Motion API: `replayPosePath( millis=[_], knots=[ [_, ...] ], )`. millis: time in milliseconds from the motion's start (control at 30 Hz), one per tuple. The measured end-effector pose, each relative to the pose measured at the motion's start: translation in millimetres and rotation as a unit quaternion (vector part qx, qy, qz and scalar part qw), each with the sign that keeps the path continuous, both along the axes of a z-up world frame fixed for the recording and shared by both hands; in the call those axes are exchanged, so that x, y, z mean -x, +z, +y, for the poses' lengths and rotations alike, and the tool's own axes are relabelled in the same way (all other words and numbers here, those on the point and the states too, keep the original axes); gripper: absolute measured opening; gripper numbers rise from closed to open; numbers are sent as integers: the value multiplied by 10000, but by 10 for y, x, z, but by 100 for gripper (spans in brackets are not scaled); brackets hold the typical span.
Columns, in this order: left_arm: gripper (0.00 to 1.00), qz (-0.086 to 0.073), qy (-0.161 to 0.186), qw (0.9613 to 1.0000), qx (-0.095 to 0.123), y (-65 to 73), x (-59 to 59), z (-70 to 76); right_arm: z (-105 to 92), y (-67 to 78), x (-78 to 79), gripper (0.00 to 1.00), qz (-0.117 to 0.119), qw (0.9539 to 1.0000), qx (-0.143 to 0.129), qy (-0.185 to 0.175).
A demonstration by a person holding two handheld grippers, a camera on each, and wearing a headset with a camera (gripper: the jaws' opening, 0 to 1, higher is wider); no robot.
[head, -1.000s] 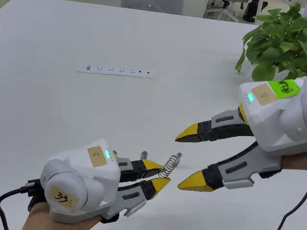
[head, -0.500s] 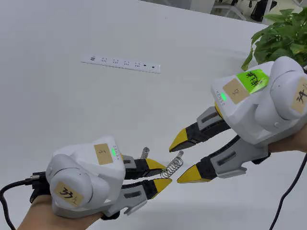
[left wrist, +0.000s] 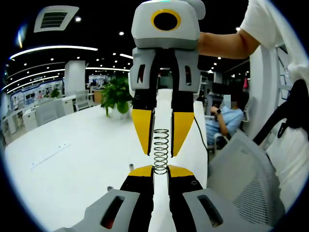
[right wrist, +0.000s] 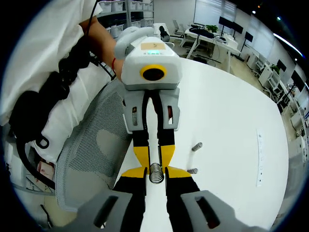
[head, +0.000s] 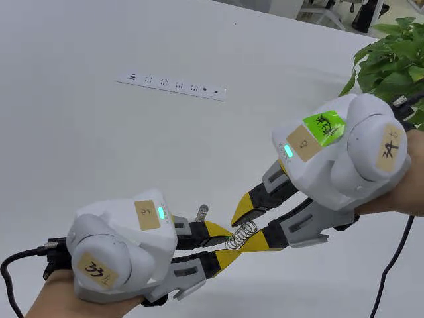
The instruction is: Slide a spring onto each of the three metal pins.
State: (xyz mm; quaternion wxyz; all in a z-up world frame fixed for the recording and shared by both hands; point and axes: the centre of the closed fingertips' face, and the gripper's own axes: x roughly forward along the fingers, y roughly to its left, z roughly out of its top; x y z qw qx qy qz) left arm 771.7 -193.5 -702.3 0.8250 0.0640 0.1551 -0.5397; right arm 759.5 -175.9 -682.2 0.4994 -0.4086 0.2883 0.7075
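The left tongs (left wrist: pixel 160 170) are clenched on one end of a spring (left wrist: pixel 161 145). The coil sticks straight out past their yellow tips, held in the air above the white desk (head: pixel 99 152).

The right tongs (right wrist: pixel 155 171) meet it head-on from the other side. In the left gripper view their two yellow tips stand one on each side of the spring's free end, with the coil between them. In the right gripper view the spring shows end-on as a small ring, right between that gripper's own tips, with the left tongs facing it from beyond. The right tips look to be touching the coil, or very nearly. I cannot tell whether they are pressing on it or only bracketing it.

In the head view the two sets of tongs come together near the bottom middle of the picture, left from the lower left and right from the upper right.

Two metal pins (right wrist: pixel 197 146) (right wrist: pixel 192 170) lie on the desk just beside the tongs in the right gripper view, near each other and bare of springs. In the head view one pin (head: pixel 201 212) shows just behind the left tongs.

A power strip (head: pixel 173 87) lies flat well away towards the far side of the desk, and a plant (head: pixel 391 63) stands at the right edge.
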Motion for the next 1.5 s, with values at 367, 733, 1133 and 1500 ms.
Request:
replayPosePath(
  millis=[367,733,1133,1500],
  knots=[
    [10,-24,5,10000,1,0,-4,-4,-12,-27,-19,12,-20,10000,69,35],
    [11,12,-66,10000,5,-28,32,-14,-4,-44,25,12,37,10000,39,-81],
    [17,3,72,9999,-91,-59,21,134,-8,38,-49,12,91,9989,-150,-440],
    [31,-75,406,9988,-262,-75,-13,589,-213,14,-320,12,-92,9949,-60,-1000]
  ],
)
